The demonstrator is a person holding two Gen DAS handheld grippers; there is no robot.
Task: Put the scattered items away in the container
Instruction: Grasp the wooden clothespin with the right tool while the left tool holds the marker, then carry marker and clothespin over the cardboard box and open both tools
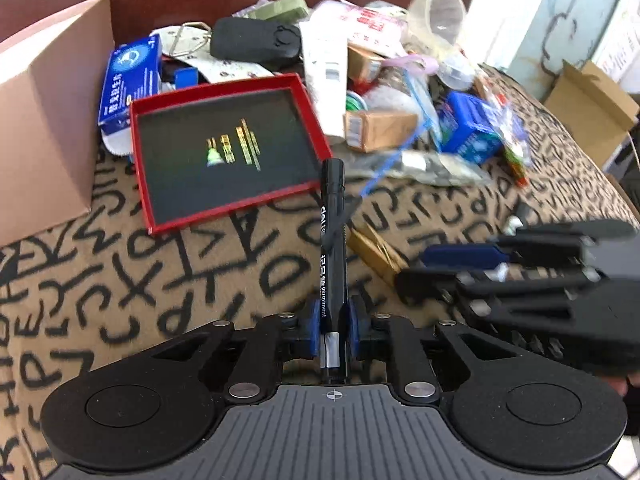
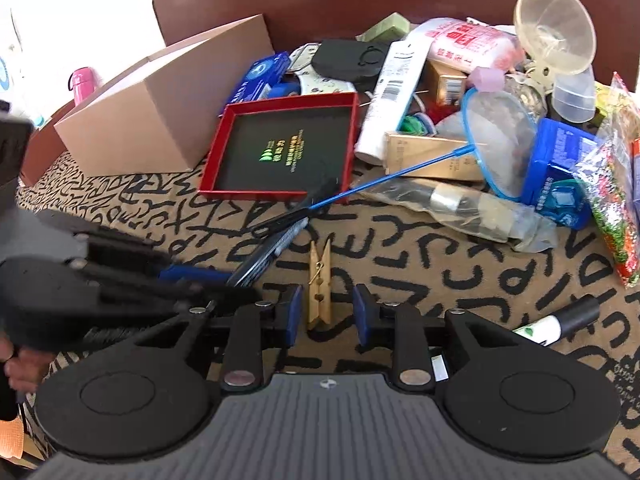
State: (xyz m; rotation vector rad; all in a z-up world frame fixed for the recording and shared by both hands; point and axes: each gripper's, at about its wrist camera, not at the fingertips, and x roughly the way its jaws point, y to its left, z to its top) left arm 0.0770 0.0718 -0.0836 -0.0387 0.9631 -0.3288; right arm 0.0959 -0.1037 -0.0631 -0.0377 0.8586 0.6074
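Note:
My left gripper [image 1: 334, 330] is shut on a black permanent marker [image 1: 333, 240], held above the patterned cloth and pointing at the near right corner of the red tray [image 1: 316, 114]. The tray has a black floor with gold print and shows in the right wrist view too [image 2: 216, 152]. My right gripper [image 2: 327, 312] is open, its blue pads on either side of a wooden clothespin [image 2: 319, 284] lying on the cloth. The left gripper and marker [image 2: 276, 236] appear blurred at the left of the right wrist view. The right gripper [image 1: 420, 268] shows blurred in the left wrist view.
A cardboard box [image 2: 160, 112] stands left of the tray. Behind and right of it lies a pile: white tube [image 2: 394, 88], blue net [image 2: 500, 136], blue boxes [image 2: 560, 168], clear funnel [image 2: 556, 28], black case [image 2: 352, 62]. Another marker [image 2: 560, 320] lies at the right.

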